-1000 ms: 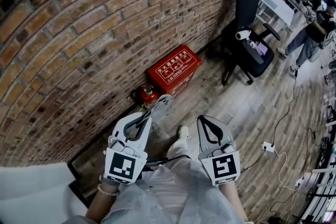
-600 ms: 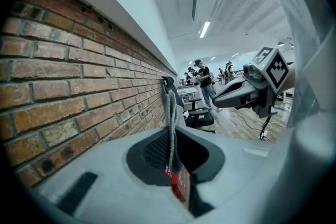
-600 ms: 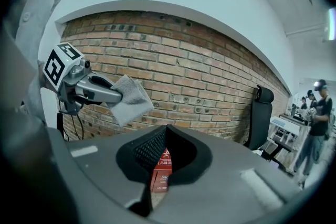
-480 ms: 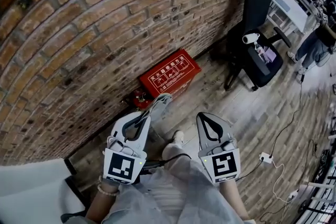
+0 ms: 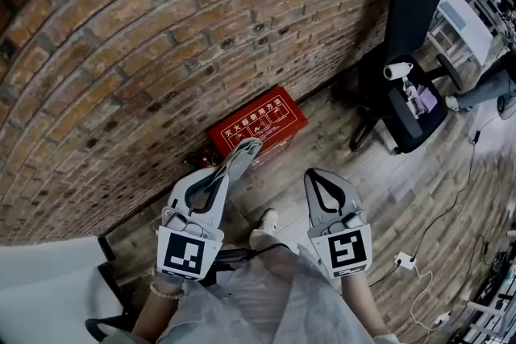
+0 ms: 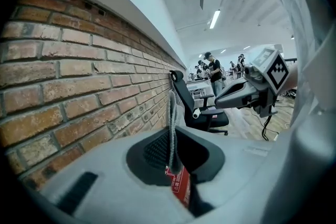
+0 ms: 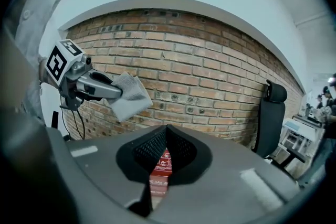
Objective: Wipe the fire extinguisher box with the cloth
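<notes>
**Fig. — Approach to the box, cloth in the L jaws; wipe not yet begun**

Nearest, head view: my left gripper (image 5: 235, 159) and right gripper (image 5: 322, 176), held side by side over the wood floor (image 5: 347, 149). L jaws are clenched on the grey cloth (image 5: 245, 149). In the left gripper view it stands edge-on betw. the pads, a thin vertical strip. R jaws are closed tip to tip w/ nothing betw. them. Only the box's red shows through the gap below the tips.

Next out: the red fire extinguisher box (image 5: 260, 121), flat on the floor, its back edge against the foot of the brick wall (image 5: 161, 36). Both gripper views have it straight ahead.

Change over the last sec.: the box sat well apart from my tips and now lies just beyond them. The cloth's corner overlaps its near edge in head view. Jaw states are unchanged. Contact cannot be told, prob. none yet.

Meaning: the walk-up is about done, and a lowering of the cloth onto the lid looks due next.

Farthest: a black office chair (image 5: 411, 52) at the wall, well apart to the R, w/ people beyond it.
</notes>
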Tool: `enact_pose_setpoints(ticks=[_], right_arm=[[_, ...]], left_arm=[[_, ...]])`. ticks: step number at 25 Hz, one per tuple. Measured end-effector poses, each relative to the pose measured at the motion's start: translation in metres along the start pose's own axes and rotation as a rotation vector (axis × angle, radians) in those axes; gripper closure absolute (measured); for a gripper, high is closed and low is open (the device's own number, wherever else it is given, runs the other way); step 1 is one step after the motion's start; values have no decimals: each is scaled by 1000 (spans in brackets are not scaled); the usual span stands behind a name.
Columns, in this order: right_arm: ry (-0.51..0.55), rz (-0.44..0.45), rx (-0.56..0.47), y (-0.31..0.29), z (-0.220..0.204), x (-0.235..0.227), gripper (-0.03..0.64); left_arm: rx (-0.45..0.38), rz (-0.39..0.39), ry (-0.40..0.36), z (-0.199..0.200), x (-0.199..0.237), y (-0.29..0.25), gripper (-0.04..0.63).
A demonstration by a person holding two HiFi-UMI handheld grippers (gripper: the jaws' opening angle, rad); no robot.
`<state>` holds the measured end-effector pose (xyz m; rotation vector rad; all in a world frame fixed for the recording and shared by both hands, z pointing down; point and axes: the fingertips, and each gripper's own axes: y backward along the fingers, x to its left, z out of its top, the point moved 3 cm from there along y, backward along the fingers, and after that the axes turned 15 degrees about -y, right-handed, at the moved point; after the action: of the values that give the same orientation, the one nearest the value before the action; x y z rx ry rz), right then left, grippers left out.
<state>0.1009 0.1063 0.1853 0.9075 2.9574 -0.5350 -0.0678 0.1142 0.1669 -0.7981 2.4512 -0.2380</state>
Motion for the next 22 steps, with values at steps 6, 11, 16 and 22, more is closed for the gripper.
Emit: enact_pose_setpoints(ticks=[6, 11, 16, 22], right_arm=[[-17, 9, 11, -8, -3, -22, 606], [-31, 5, 46, -15, -11, -31, 606], [-40, -2, 61, -25, -16, -39, 606], [-34, -7, 72, -47, -20, -48, 606]], left_arm=[[16, -8, 5, 7, -1, -26, 584], [10, -36, 9, 7, -2, -45, 584], [14, -70, 19, 1, -3, -66, 584], [8, -100, 47, -12, 1, -95, 584]])
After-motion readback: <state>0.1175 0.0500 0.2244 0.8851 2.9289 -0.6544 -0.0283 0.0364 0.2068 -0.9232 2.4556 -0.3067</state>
